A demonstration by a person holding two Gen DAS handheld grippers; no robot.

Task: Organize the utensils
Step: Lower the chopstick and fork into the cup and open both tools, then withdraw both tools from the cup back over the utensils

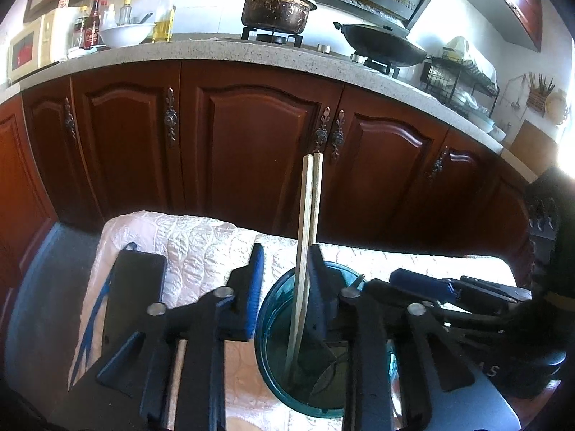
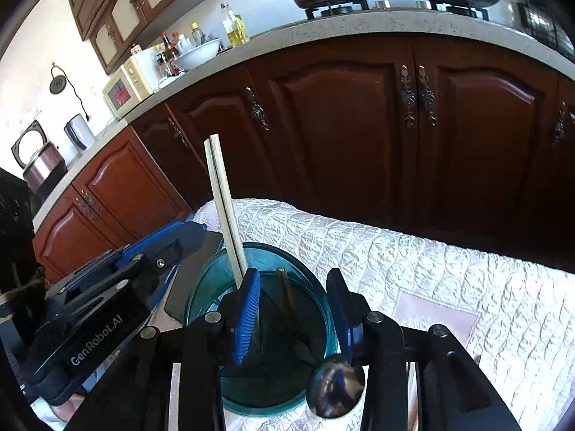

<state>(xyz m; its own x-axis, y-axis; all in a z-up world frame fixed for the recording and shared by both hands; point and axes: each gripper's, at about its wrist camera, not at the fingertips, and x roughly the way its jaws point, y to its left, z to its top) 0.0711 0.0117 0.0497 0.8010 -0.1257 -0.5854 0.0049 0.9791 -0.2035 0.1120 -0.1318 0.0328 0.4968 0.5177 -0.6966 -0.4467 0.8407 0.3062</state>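
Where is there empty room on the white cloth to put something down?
Bare white cloth stretches from the blue cup toward the far table edge. It is crowded around the cup: both grippers, chopsticks, a spoon, and a black case beside it.

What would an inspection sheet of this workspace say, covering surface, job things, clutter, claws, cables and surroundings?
Surface: white quilted cloth covers it.
Job's things: chopsticks stand in teal cup; spoon bowl shows at its near rim.
Clutter: black flat device beside cup.
Claws: left claw open, chopsticks between its fingers; right claw open over cup.
Cables: blue cord by device.
Surroundings: wooden cabinets, counter with pot and wok.
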